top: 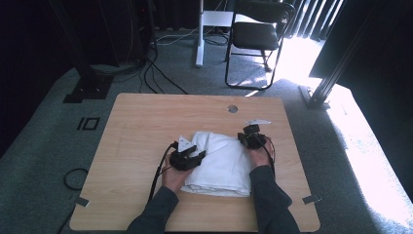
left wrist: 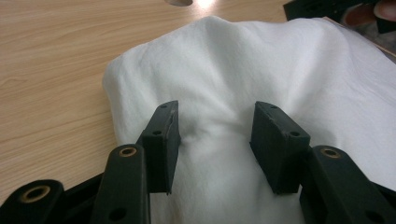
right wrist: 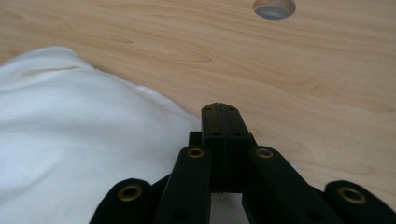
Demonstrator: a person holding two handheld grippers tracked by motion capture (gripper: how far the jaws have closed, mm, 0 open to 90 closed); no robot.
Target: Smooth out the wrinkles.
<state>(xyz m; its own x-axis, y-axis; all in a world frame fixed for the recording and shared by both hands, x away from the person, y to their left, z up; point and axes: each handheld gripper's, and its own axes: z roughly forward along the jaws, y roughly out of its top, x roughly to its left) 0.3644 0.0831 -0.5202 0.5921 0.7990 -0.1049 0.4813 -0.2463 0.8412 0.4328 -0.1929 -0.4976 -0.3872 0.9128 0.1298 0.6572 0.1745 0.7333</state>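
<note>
Folded white cloth (top: pixel 217 165) lies centre of the bench (top: pixel 141 122), a bit right and toward the bottom edge. Left claw (top: pixel 191 158) sits on the cloth's left edge, forearm coming up from the bottom of the frame, claw tilted toward the upper right; jaws apart, pressing down on the cloth (left wrist: pixel 261 84) with a raised fold between them, not clamped. Right claw (top: pixel 250 135) is at the cloth's upper right corner, hand (top: pixel 259 155) behind it, pointing up-frame; jaws clenched together, with cloth (right wrist: pixel 70 140) lying under them, though whether its edge is pinched I cannot tell.
</note>
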